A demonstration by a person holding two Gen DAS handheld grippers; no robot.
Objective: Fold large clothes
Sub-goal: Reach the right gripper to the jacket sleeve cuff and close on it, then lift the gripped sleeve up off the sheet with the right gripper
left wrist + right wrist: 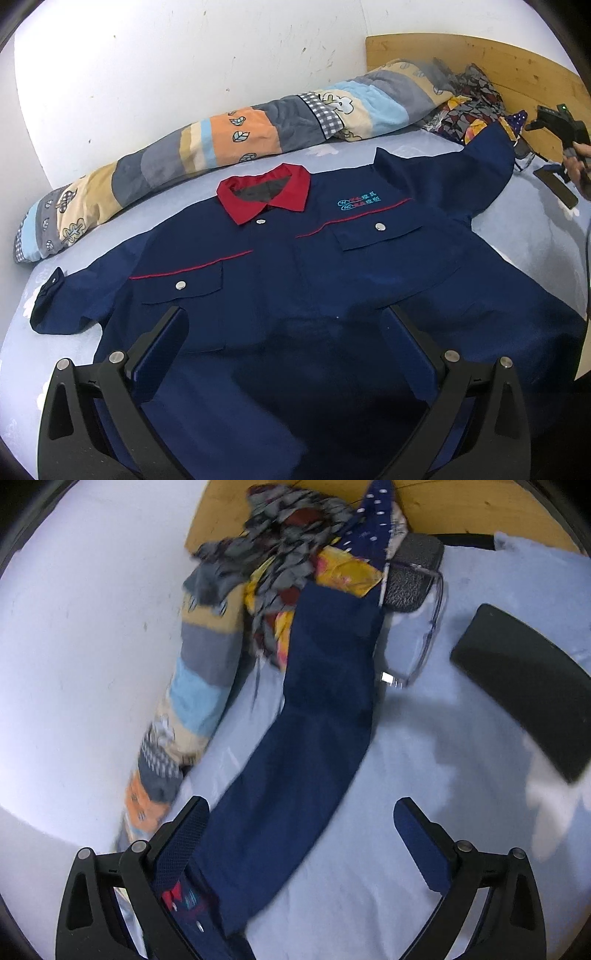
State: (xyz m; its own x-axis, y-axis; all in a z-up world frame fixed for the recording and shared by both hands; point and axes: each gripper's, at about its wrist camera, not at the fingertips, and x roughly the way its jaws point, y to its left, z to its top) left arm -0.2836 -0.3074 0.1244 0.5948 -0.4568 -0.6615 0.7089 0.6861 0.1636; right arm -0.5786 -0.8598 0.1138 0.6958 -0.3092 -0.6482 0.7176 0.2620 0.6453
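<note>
Lying flat on the bed, the navy work shirt fills the sheet — left gripper and right gripper hover above it, jaws apart

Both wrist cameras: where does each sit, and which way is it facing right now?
Left wrist: over the shirt's hem, facing collar and wall; open left gripper below, right gripper far right.
Right wrist: over the sleeve, facing the headboard; open right gripper below.
Shared: shirt, quilt, clothes pile, phone.

Even light, fisheye warp, slight blur
</note>
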